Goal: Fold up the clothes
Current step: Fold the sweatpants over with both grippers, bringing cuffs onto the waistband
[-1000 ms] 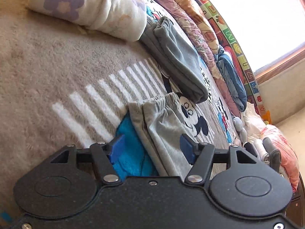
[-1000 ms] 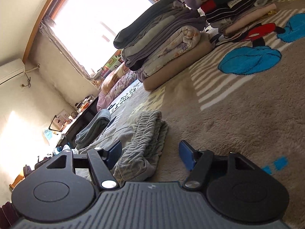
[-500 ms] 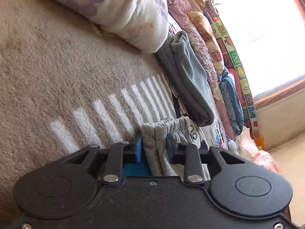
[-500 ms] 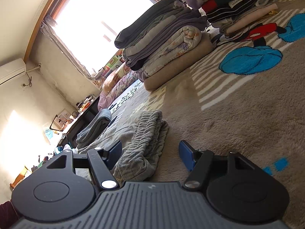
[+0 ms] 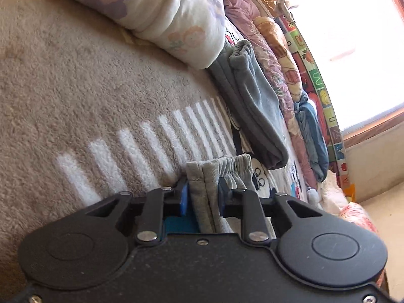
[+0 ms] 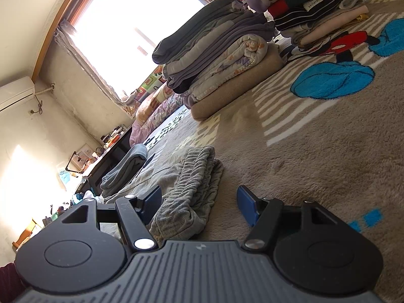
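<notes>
- The left gripper's (image 5: pixel 202 197) black body is blocking the lower part of the grey pants (image 5: pixel 217 176), so only the gathered waistband end is showing above its blue pads; how far the garment runs underneath cannot be told.
- In the right wrist view the same grey pants (image 6: pixel 192 192) are lying bunched on the beige cartoon blanket (image 6: pixel 315 151), their near end hidden behind the housing.
- The left gripper's jaws are closing, with the waistband bunched between the pads and both pads pressing on the cloth.
- The right gripper (image 6: pixel 199 202) is standing wide open – its left pad sitting just beside the pants, its right pad over bare blanket, nothing clamped.
- A second ago the left jaws were spread wide around the flat waistband; now the cloth is pinched into upright folds.
- The right gripper is sitting exactly as before.
- The folded blue-grey garment (image 5: pixel 252 106) is lying beyond, beside the floral quilt (image 5: pixel 156 12).
</notes>
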The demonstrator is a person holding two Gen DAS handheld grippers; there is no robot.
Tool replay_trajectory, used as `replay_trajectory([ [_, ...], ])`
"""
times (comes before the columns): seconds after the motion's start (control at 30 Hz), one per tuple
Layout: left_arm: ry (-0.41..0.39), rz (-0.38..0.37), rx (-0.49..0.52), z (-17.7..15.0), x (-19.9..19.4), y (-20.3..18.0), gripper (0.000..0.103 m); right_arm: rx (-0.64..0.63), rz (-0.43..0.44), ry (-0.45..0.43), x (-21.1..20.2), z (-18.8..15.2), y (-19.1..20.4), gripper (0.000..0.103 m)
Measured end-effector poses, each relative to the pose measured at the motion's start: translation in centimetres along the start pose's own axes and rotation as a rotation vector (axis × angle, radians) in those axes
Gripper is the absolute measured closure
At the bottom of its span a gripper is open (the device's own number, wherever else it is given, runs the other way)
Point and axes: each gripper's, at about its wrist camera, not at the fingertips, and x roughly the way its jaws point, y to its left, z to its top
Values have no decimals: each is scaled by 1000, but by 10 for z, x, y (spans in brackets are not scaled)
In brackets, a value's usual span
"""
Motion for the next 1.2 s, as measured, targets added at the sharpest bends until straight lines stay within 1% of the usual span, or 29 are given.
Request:
replay_trajectory([
  [0.07,-8,-81,2,-1,-11,-8,84,1,1,-1,0,0,0,38],
  [0.23,-4,-171,73,-10,-33,-43,85,4,5,-2,-1,0,0,38],
  [0.3,-15,-198,143,-19,-42,-64,85,9,8,-4,-1,1,0,38],
  [0.4,-31,-233,298,-38,-57,-96,84,14,12,-6,-2,1,0,37],
  [0.57,-37,-267,536,-85,-73,-140,84,20,18,-9,-3,1,-1,37],
  [0.7,-12,-292,672,-126,-77,-165,85,29,28,-12,-4,1,-2,37],
  [0.83,13,-304,842,-175,-78,-183,85,41,38,-16,-6,2,-3,36],
  [0.9,25,-315,916,-197,-80,-189,85,49,45,-18,-7,2,-4,36],
  [1.03,42,-317,1106,-245,-79,-196,85,68,62,-25,-8,2,-7,36],
  [1.17,71,-311,1229,-286,-77,-198,85,84,76,-31,-10,3,-9,36],
  [1.2,73,-312,1245,-293,-77,-200,85,87,78,-33,-10,3,-10,36],
])
